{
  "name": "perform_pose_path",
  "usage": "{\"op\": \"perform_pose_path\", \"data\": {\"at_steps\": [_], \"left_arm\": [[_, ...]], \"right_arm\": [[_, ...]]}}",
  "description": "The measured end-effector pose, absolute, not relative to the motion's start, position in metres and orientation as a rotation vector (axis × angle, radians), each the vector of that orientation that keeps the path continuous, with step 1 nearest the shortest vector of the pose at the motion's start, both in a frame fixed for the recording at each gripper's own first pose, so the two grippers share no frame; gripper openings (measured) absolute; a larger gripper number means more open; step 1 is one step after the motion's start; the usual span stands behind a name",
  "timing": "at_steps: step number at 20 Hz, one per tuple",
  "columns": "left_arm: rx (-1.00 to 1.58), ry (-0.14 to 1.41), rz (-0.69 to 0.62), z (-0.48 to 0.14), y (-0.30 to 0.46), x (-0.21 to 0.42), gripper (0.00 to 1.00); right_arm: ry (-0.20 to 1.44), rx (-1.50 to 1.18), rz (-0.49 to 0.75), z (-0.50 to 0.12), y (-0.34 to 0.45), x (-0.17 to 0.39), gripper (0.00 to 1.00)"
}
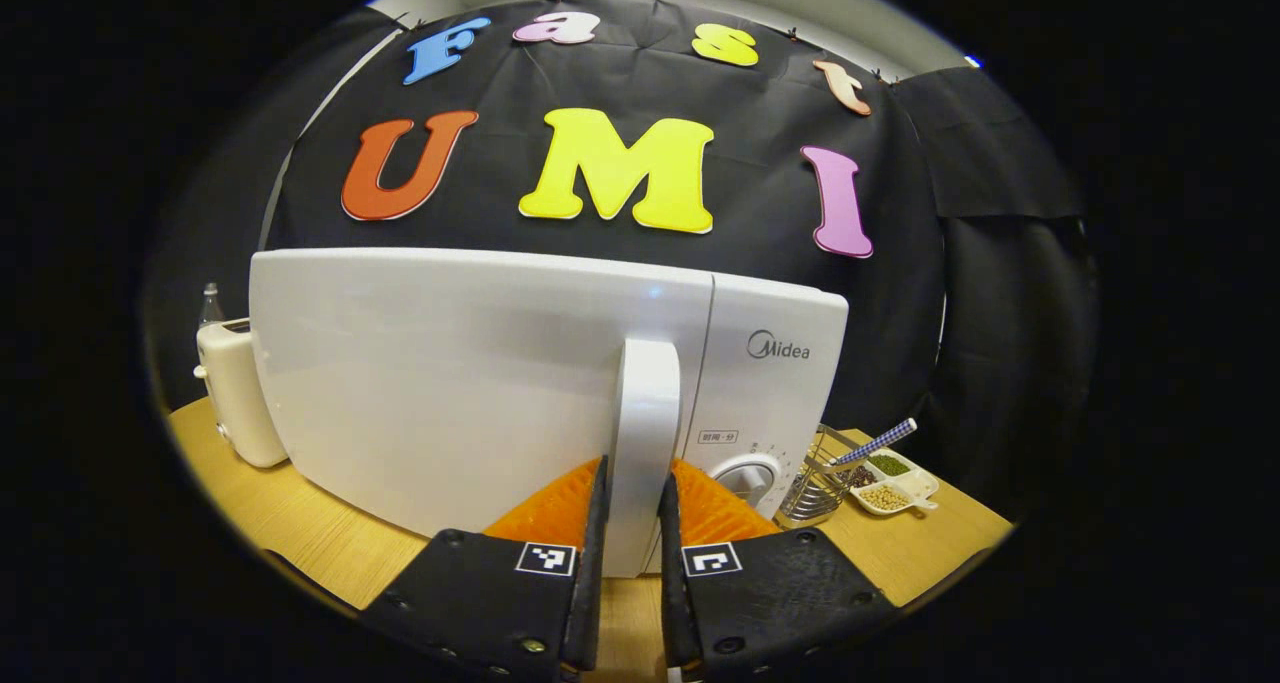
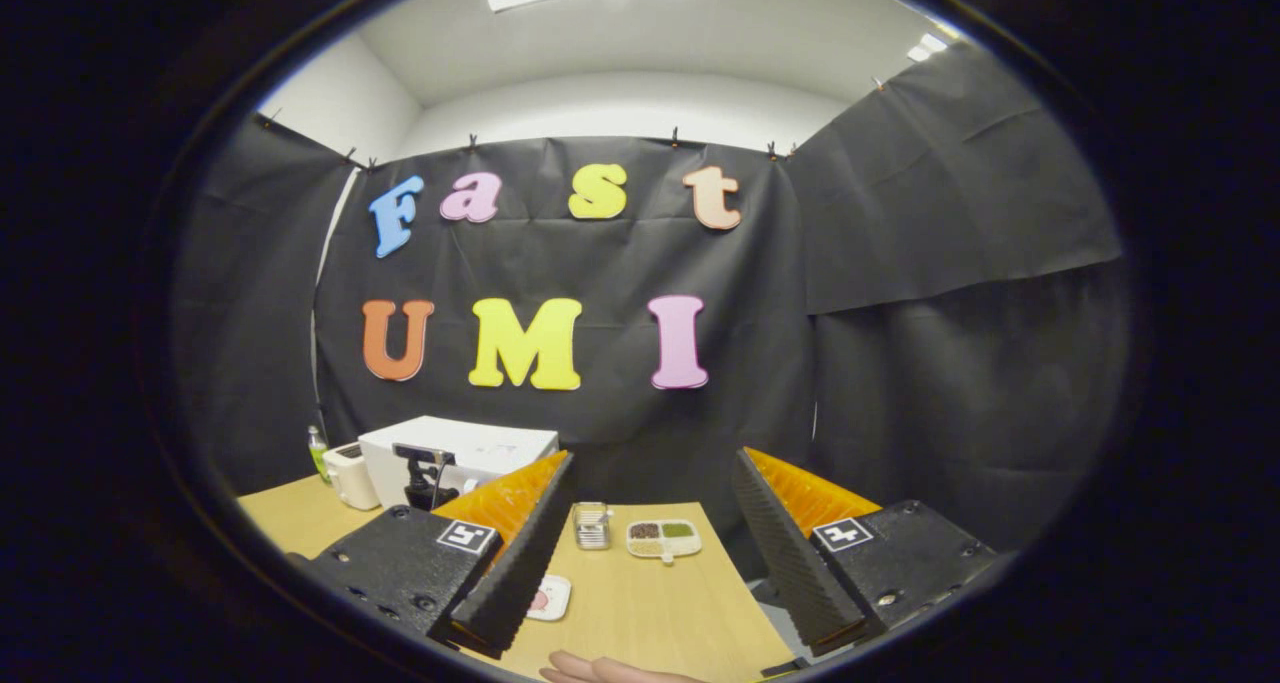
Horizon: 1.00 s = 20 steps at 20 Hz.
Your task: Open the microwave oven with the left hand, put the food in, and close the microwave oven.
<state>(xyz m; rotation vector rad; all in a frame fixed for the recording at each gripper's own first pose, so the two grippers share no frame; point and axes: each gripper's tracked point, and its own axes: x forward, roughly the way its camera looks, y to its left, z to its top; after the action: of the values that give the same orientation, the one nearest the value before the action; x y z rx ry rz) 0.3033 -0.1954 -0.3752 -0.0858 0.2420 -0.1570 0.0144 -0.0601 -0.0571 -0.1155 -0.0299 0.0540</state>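
At centre frame, the left gripper (image 1: 632, 523) clasps the handle (image 1: 645, 433) of the closed microwave (image 1: 450, 383); pull outward along the door's arc, keeping the grasp square. The right gripper (image 2: 650, 553) waits spread, empty.

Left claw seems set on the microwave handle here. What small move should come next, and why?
Probably pull the left claw back to swing the door open. Its fingers already flank the white handle, the microwave door looks closed, and the right claw hangs open and empty above the table.
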Motion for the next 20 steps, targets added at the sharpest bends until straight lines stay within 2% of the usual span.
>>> {"op": "perform_pose_path", "data": {"at_steps": [1, 6, 8, 9, 10, 13, 18, 19, 20], "left_arm": [[-0.067, 0.250, -0.162, -0.376, -0.195, 0.301, 0.17], [-0.090, 0.270, -0.231, -0.377, -0.195, 0.292, 0.18], [-0.073, 0.267, -0.232, -0.377, -0.195, 0.294, 0.05], [-0.080, 0.267, -0.232, -0.377, -0.194, 0.293, 0.05], [-0.082, 0.277, -0.231, -0.377, -0.194, 0.292, 0.05], [-0.065, 0.254, -0.230, -0.375, -0.190, 0.275, 0.05], [-0.075, 0.238, -0.325, -0.369, -0.172, 0.226, 0.05], [-0.071, 0.244, -0.341, -0.369, -0.168, 0.217, 0.04], [-0.072, 0.246, -0.350, -0.368, -0.162, 0.208, 0.05]], "right_arm": [[-0.030, -0.122, 0.053, -0.058, -0.061, 0.013, 1.00], [-0.017, -0.128, 0.054, -0.066, -0.061, 0.009, 1.00], [-0.010, -0.138, 0.055, -0.069, -0.059, 0.009, 1.00], [-0.010, -0.145, 0.056, -0.071, -0.058, 0.008, 1.00], [-0.009, -0.154, 0.056, -0.072, -0.056, 0.008, 0.90], [-0.006, -0.174, 0.059, -0.078, -0.051, 0.009, 0.90], [0.017, -0.172, 0.076, -0.090, -0.038, 0.012, 0.91], [0.030, -0.174, 0.078, -0.095, -0.035, 0.013, 1.00], [0.037, -0.177, 0.082, -0.098, -0.031, 0.012, 1.00]]}}
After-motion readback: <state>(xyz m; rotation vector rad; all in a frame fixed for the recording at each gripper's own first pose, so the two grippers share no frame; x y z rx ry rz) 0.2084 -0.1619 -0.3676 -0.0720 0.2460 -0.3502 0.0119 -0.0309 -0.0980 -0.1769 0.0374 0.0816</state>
